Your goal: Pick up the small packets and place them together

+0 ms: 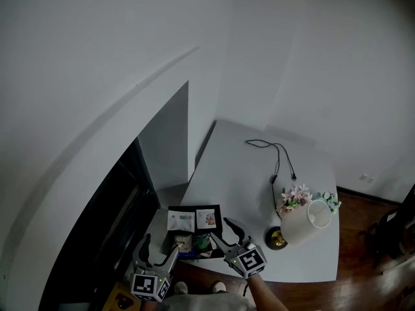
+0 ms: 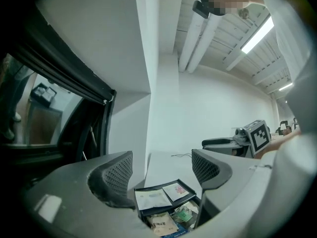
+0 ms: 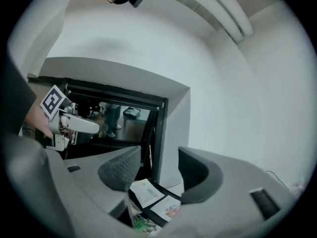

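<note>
Packets, four made out, all in black tray [image 1: 194,207] at near edge of white table [image 1: 259,186]. White packet [image 1: 180,221] and pink-printed packet [image 1: 207,219] flat and side by side on tray's far half. Brown packet [image 1: 183,242] and green packet [image 1: 202,241] close together in tray's near half; whether overlapping, cannot tell.

Left gripper [image 1: 159,245]: jaws well apart, nothing between pads, nothing touched. Held level at tray's near-left corner, tips reaching over that corner in head view. In left gripper view, tray low in the gap between jaws, white packet toward left jaw, pink-printed packet toward right jaw, brown packet nearest and lowest, none in contact with pads.

Right gripper [image 1: 222,230]: jaws apart at moderate width, empty, clear of every packet. Held level at tray's near-right corner, tips over tray's right edge just beside pink-printed packet in head view. In right gripper view, tray below the gap, white packet under left jaw's tip, pink-printed packet nearer right jaw, green packet at bottom edge.

Both grippers flanking tray's near side, apart from each other, each visible in the other's view.

Right of tray on table: lamp [image 1: 303,222] with white shade, flowers [image 1: 295,196] just behind it, black cable [image 1: 277,157] farther back. Left of tray: dark window [image 1: 110,219].
</note>
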A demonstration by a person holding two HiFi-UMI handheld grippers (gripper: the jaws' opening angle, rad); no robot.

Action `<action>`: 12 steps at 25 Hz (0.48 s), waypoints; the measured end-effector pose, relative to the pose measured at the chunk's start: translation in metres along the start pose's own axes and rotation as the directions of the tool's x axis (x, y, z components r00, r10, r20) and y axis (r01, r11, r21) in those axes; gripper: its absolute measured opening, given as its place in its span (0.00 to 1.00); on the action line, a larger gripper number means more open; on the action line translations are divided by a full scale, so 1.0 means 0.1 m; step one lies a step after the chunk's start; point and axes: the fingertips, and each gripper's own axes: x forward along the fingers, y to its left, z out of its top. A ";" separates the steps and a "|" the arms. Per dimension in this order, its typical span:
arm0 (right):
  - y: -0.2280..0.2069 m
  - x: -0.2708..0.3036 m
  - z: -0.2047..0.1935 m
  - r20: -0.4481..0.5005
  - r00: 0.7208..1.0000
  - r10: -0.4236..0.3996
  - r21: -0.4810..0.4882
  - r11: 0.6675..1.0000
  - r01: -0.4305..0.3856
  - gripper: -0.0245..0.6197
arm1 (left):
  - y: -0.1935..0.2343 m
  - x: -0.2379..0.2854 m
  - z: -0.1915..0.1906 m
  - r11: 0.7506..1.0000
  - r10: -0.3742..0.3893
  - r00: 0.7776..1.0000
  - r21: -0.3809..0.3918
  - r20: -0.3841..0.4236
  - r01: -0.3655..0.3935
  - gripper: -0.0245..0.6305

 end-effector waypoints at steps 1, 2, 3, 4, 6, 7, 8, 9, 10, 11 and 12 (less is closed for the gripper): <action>-0.03 -0.06 0.04 0.010 0.999 -0.034 0.008 0.999 0.034 0.43 | -0.02 0.02 0.00 1.000 -0.008 1.000 0.001 0.003 0.008 0.61; -0.05 -0.11 0.08 0.022 0.998 -0.057 0.019 0.998 0.056 0.43 | -0.03 0.04 0.01 1.000 -0.014 1.000 0.002 0.004 0.014 0.61; -0.06 -0.15 0.11 0.033 0.997 -0.070 0.027 0.997 0.070 0.43 | -0.04 0.06 0.02 1.000 -0.020 1.000 0.004 0.003 0.020 0.61; -0.06 -0.18 0.13 0.039 0.996 -0.080 0.029 0.996 0.079 0.43 | -0.06 0.09 0.02 1.000 -0.028 1.000 0.006 0.003 0.028 0.61; -0.06 -0.22 0.15 0.043 0.995 -0.095 0.029 0.995 0.094 0.43 | -0.10 0.12 0.02 0.999 -0.045 0.999 0.007 0.002 0.045 0.61; -0.06 -0.24 0.15 0.043 0.994 -0.101 0.034 0.995 0.099 0.43 | -0.12 0.13 0.03 0.999 -0.053 0.999 0.011 0.001 0.053 0.61; -0.06 -0.26 0.14 0.042 0.994 -0.105 0.041 0.994 0.103 0.43 | -0.13 0.14 0.04 0.998 -0.060 0.998 0.016 0.001 0.060 0.61; -0.05 -0.27 0.14 0.039 0.993 -0.107 0.046 0.993 0.106 0.43 | -0.15 0.14 0.05 0.998 -0.065 0.998 0.018 0.002 0.065 0.61; -0.05 -0.28 0.13 0.035 0.993 -0.109 0.047 0.993 0.107 0.43 | -0.16 0.14 0.06 0.998 -0.068 0.998 0.019 0.003 0.068 0.61; -0.05 -0.29 0.11 0.034 0.993 -0.109 0.044 0.993 0.108 0.43 | -0.16 0.15 0.06 0.997 -0.070 0.998 0.019 0.004 0.070 0.61; -0.05 -0.29 0.10 0.035 0.993 -0.110 0.037 0.993 0.108 0.43 | -0.16 0.15 0.06 0.997 -0.071 0.997 0.019 0.004 0.071 0.61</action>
